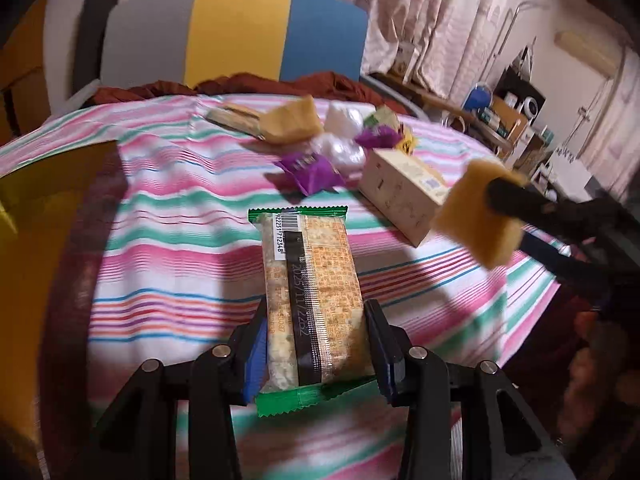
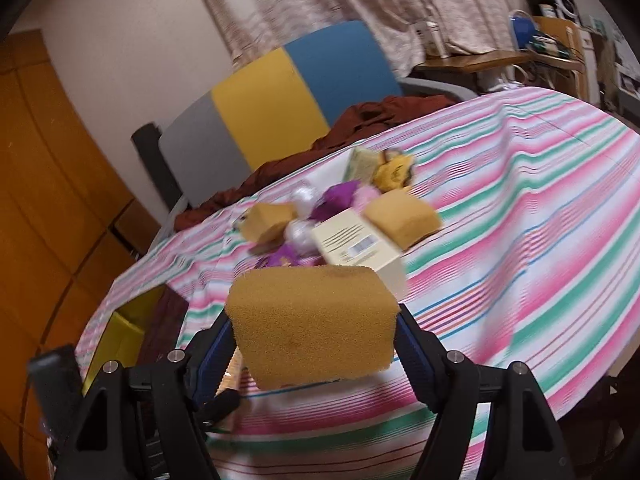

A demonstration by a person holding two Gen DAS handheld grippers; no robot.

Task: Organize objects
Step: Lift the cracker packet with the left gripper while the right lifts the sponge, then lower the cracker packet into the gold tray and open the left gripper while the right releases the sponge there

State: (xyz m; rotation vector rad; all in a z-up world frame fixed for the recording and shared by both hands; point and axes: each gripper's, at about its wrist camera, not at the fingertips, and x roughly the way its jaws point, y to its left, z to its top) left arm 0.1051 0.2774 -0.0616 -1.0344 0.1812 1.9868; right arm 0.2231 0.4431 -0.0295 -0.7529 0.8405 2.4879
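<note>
My left gripper (image 1: 316, 344) is shut on a snack bar (image 1: 310, 288) in a clear wrapper with green ends, its blue pads pressing the lower sides. It hangs over the striped tablecloth (image 1: 168, 240). My right gripper (image 2: 314, 344) is shut on a yellow sponge (image 2: 312, 328), held across its width above the table; in the left wrist view that sponge (image 1: 476, 216) shows at the right. Behind lies a pile: a cream box (image 2: 360, 248), two more yellow sponges (image 2: 402, 216) (image 2: 268, 220), purple wrappers (image 1: 308, 170) and white plastic lumps (image 1: 344, 148).
A yellow open box (image 2: 120, 336) sits at the table's left edge. A chair with a grey, yellow and blue back (image 1: 236, 36) stands behind the table, a red-brown cloth (image 1: 240, 84) on its seat. Cluttered shelves (image 1: 504, 116) and curtains fill the far right.
</note>
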